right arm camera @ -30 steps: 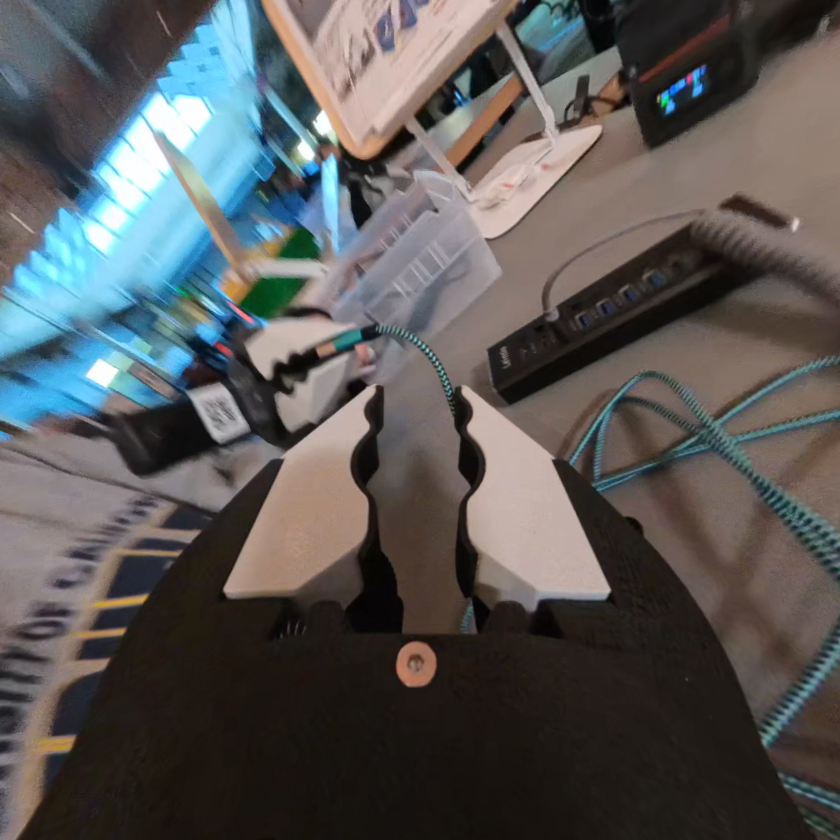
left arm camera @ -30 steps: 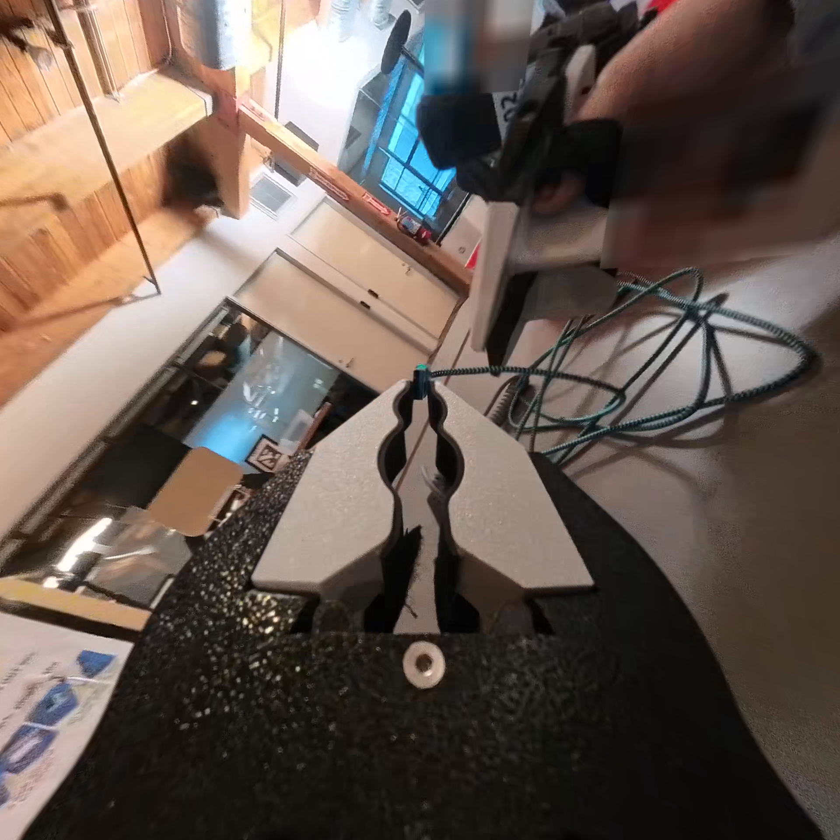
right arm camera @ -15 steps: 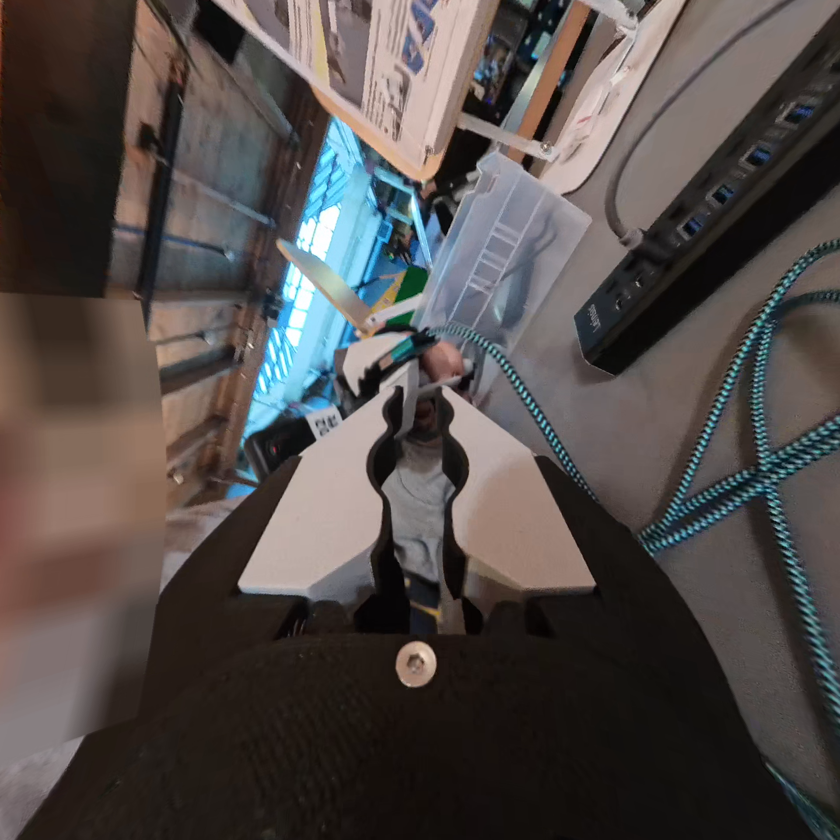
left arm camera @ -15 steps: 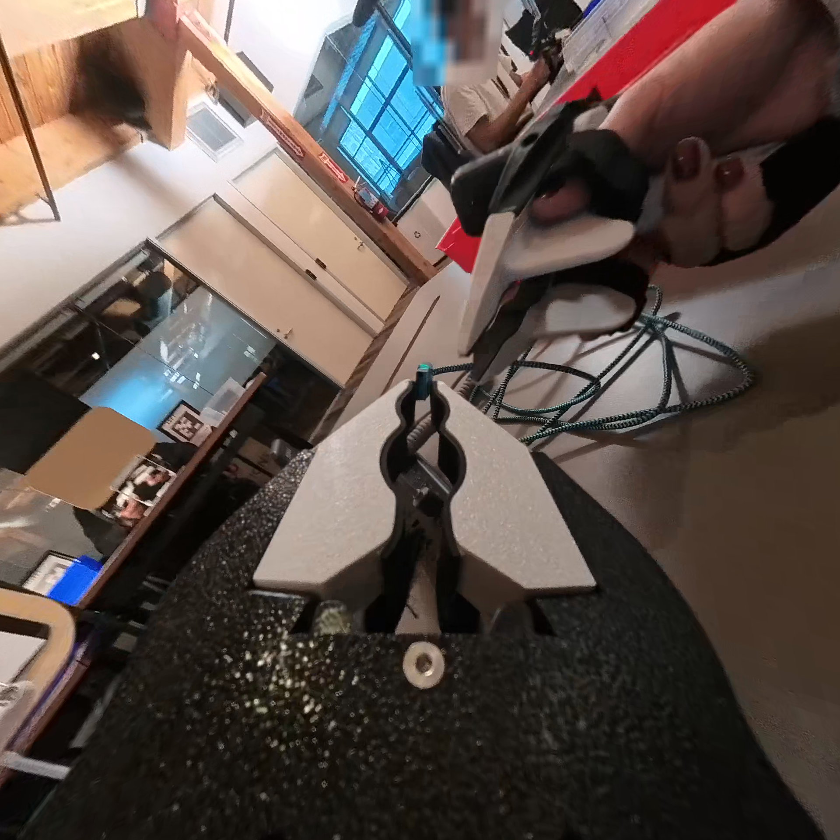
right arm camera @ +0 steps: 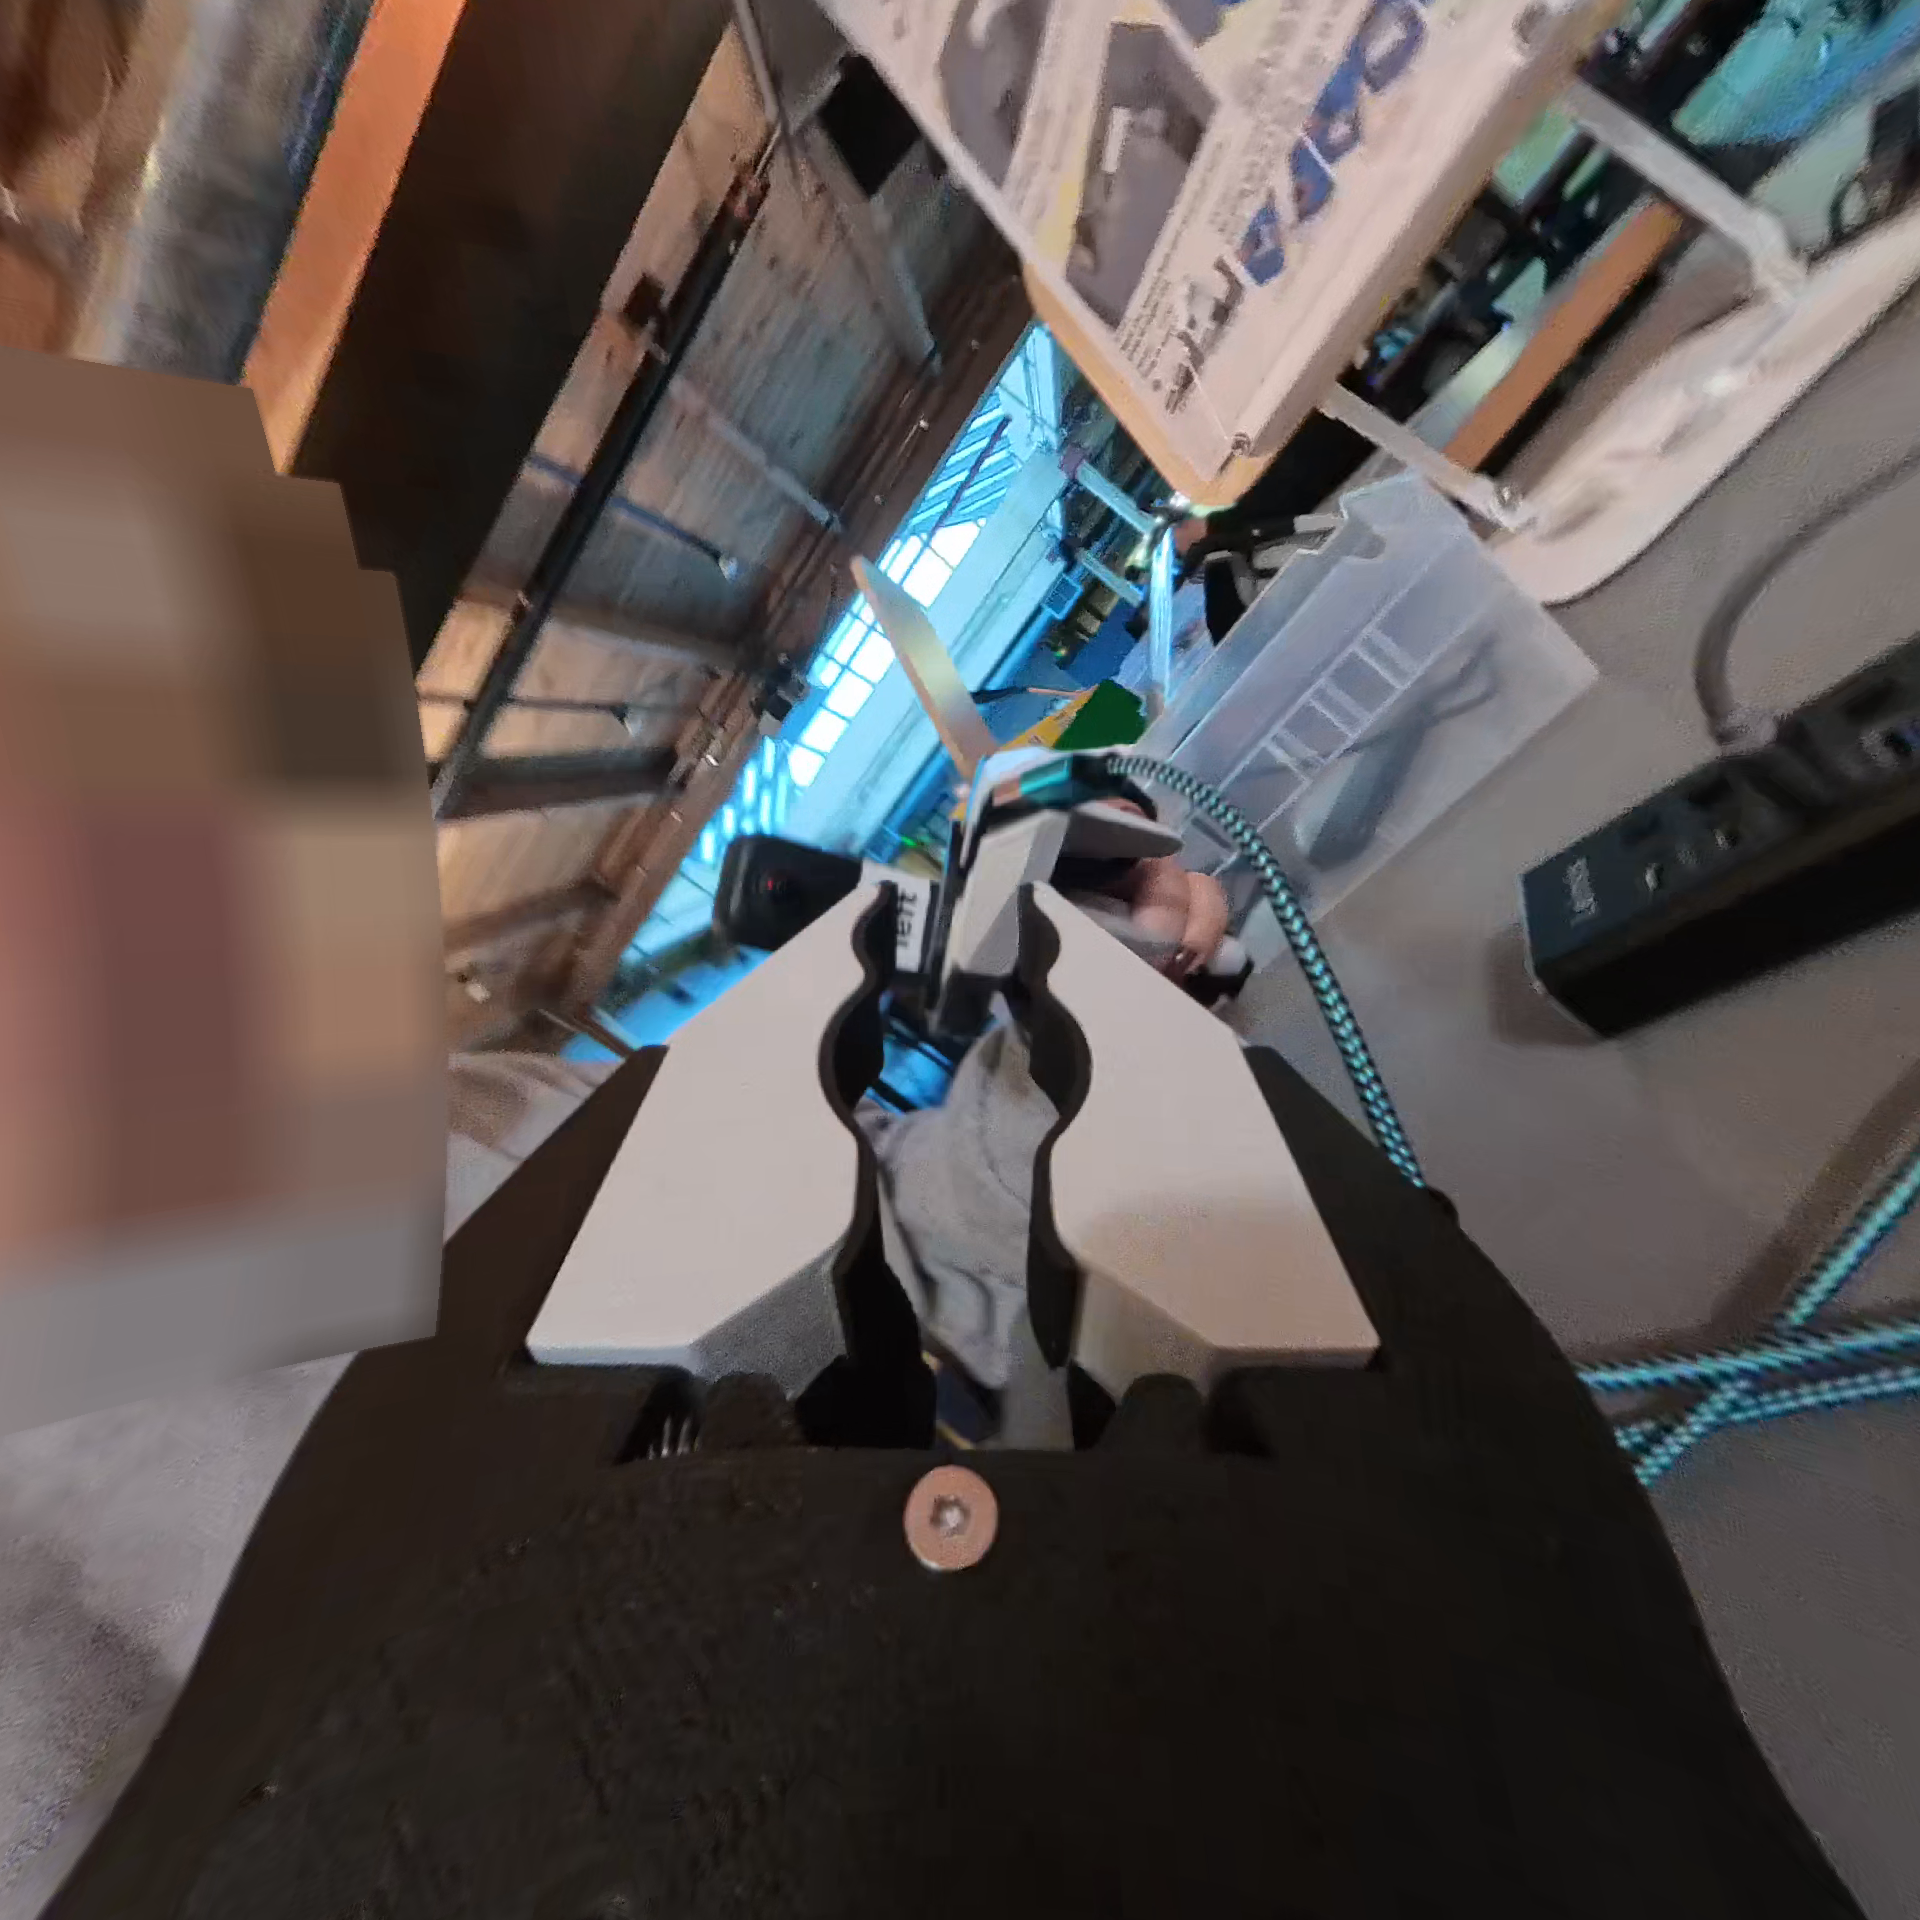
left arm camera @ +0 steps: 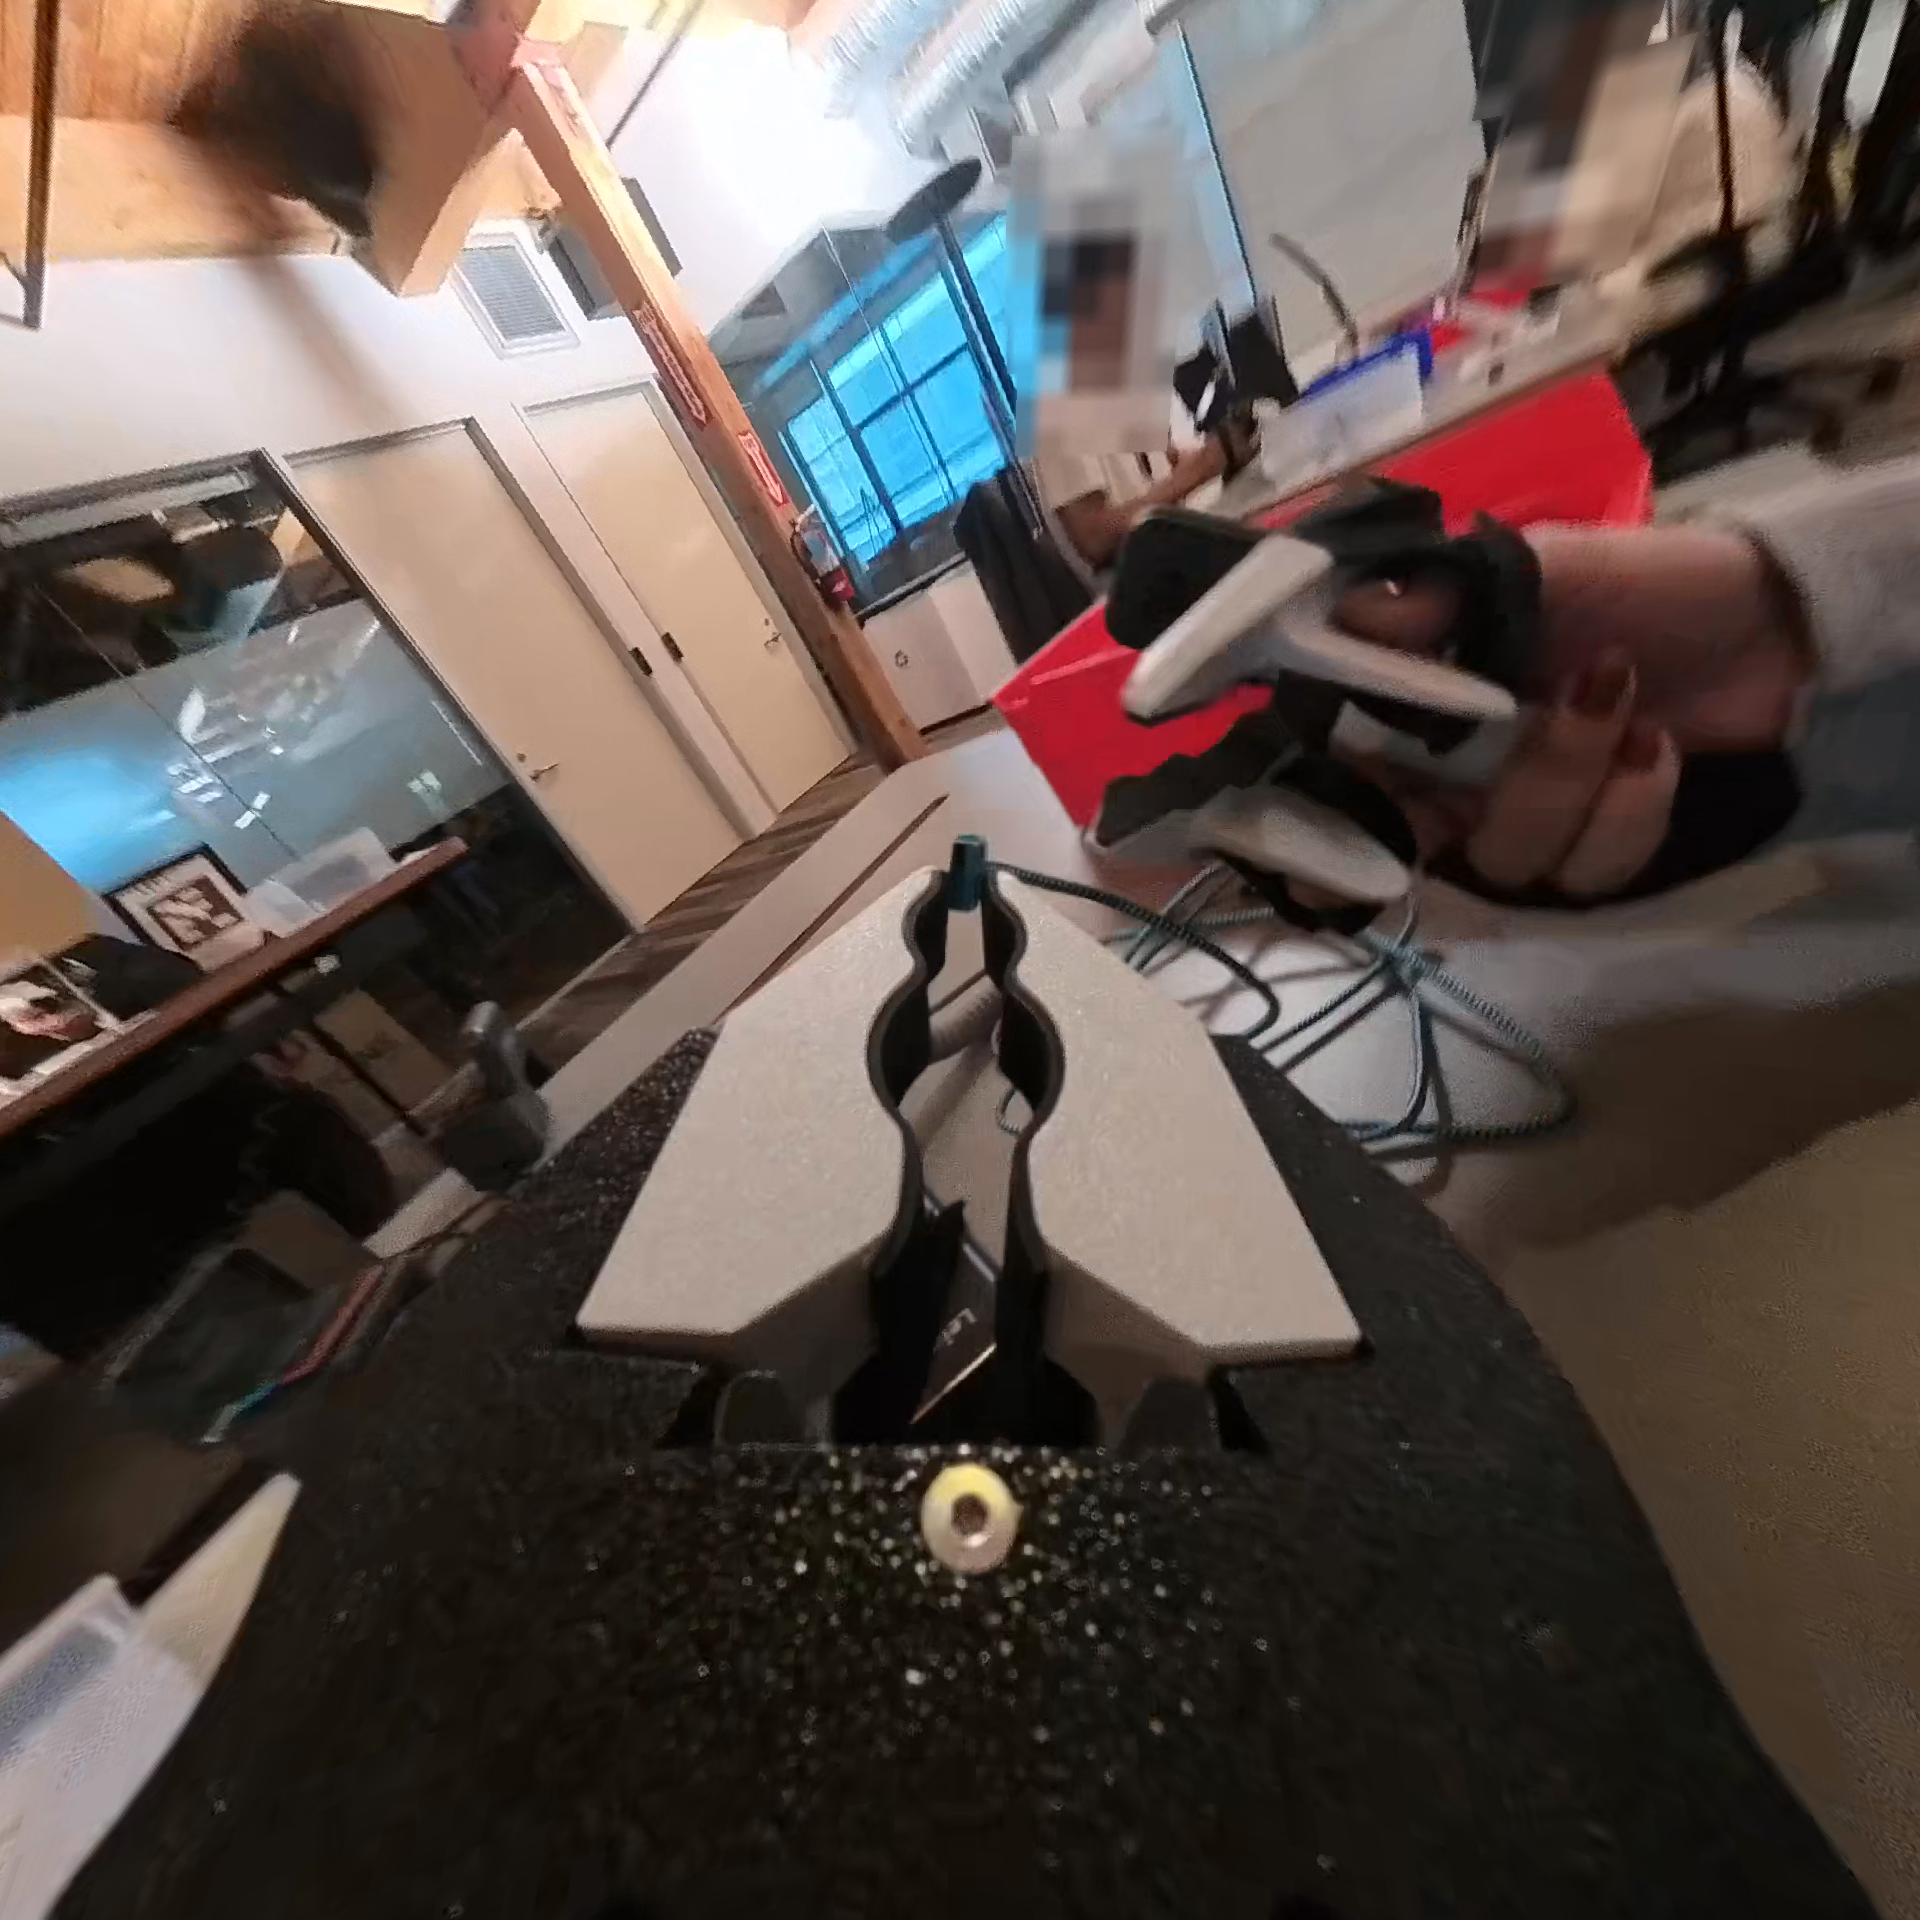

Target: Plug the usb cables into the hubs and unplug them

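Note:
My left gripper (left arm camera: 966, 916) is shut on a teal USB plug (left arm camera: 968, 871) that sticks out past its fingertips. The plug's teal braided cable (left arm camera: 1226, 961) runs right to a tangle on the table. My right gripper (right arm camera: 956, 902) is open and empty. It points at the left gripper (right arm camera: 1023, 831), which shows beyond it with the plug (right arm camera: 1055, 777) and cable (right arm camera: 1299, 940). In the left wrist view the right gripper (left arm camera: 1143, 758) is in a hand at the upper right, above the cable tangle, with its jaws apart. A black hub (right arm camera: 1714, 831) lies on the table to the right.
A clear plastic bin (right arm camera: 1382, 665) and a poster board on a stand (right arm camera: 1195, 208) are behind the hub. A red box (left arm camera: 1351, 582) stands at the back of the grey table (left arm camera: 1558, 1299). Loose teal cables (right arm camera: 1766, 1340) cross the table at the right. Left and right tips are no more than a few centimetres apart.
The left wrist view has swung nearly level, with the plug still held. The right gripper has moved off to the right of the left gripper, and its jaws stand wider than half a second ago.

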### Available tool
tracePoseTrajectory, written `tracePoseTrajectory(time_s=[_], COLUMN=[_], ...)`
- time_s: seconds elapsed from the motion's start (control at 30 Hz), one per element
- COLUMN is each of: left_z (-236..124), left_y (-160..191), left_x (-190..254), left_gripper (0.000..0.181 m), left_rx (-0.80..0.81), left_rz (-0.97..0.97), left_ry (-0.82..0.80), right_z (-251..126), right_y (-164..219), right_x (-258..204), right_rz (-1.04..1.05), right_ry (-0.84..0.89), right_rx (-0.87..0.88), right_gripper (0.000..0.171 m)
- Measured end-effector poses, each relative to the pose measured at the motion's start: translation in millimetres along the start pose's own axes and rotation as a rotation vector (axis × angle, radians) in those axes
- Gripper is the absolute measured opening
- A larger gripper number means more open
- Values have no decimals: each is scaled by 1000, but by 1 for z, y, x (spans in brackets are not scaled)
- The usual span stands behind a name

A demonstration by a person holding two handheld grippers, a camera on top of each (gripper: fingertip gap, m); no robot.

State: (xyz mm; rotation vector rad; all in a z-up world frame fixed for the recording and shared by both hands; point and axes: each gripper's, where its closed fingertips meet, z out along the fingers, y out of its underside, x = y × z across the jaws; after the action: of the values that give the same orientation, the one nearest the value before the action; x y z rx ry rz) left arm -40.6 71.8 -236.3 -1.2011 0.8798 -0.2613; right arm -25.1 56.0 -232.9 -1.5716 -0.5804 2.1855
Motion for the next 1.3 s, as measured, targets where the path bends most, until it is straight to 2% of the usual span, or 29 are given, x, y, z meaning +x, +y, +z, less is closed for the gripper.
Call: tracePoseTrajectory(time_s=[0.03, 0.13, 0.3, 0.37, 0.5, 0.63, 0.7, 0.87, 1.0, 1.13, 1.23, 1.3], left_z=[-2, -6, -11, -12, -16, -16, -16, -14, -14, -14, -13, -11], left_y=[-4, -18, -31, -30, -28, -26, -26, -27, -28, -27, -27, -26], left_x=[-3, -11, -15, -19, -27, -30, -29, -25, -23, -23, -21, -18], left_gripper=[4, 4, 3, 4, 3, 3, 3, 3, 2, 3, 2, 3], left_rx=[29, 138, 293, 320, 346, 346, 349, 363, 393, 402, 404, 396], left_rz=[-56, -247, -540, -609, -665, -681, -687, -723, -795, -833, -855, -866], left_ry=[1, 13, 75, 80, 68, 65, 72, 100, 130, 148, 165, 178], right_z=[0, 4, 12, 18, 37, 37, 38, 35, 35, 25, 19, 15], right_y=[2, 6, -9, -6, 16, 16, 16, 4, -7, -24, -29, -33], right_x=[-1, 1, 0, 3, -2, -2, 1, 9, 7, 3, 5, 6], right_rz=[-64, -191, -256, -232, -166, -84, -57, 30, 107, 129, 98, 46], right_ry=[11, 70, 86, 92, 28, 34, 60, 94, 28, -50, -48, -29], right_rx=[-15, 4, 287, 316, 196, 223, 236, 363, 473, 615, 651, 663], right_gripper=[19, 20, 25, 25, 27, 25, 30, 48, 57, 48, 20, 10])
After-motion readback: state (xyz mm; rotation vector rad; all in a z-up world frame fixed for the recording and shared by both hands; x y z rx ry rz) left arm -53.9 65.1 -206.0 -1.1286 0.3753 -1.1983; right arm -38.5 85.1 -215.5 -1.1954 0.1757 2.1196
